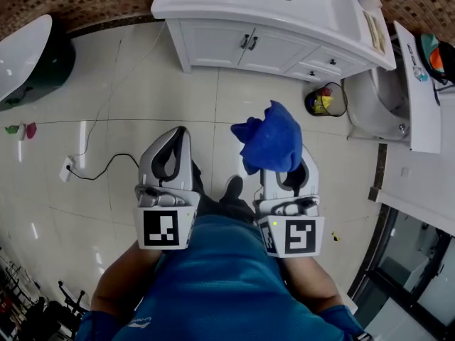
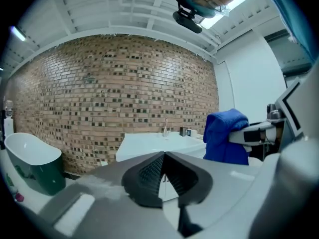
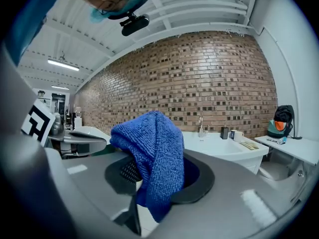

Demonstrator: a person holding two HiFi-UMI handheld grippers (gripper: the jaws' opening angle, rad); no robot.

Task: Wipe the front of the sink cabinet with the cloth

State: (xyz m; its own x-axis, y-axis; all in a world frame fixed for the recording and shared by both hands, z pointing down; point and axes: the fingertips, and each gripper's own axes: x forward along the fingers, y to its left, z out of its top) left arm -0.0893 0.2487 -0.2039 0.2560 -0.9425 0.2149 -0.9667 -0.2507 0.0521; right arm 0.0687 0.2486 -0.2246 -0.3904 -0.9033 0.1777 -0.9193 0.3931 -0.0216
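While the left gripper (image 1: 176,139) hangs w/ jaws pressed together on nothing, the right gripper (image 1: 290,180) clamps the blue cloth (image 1: 270,139), well short of the sink cabinet (image 1: 227,45) ahead. Best approach: step closer, press the cloth flat vs. the doors, wipe in even strokes.
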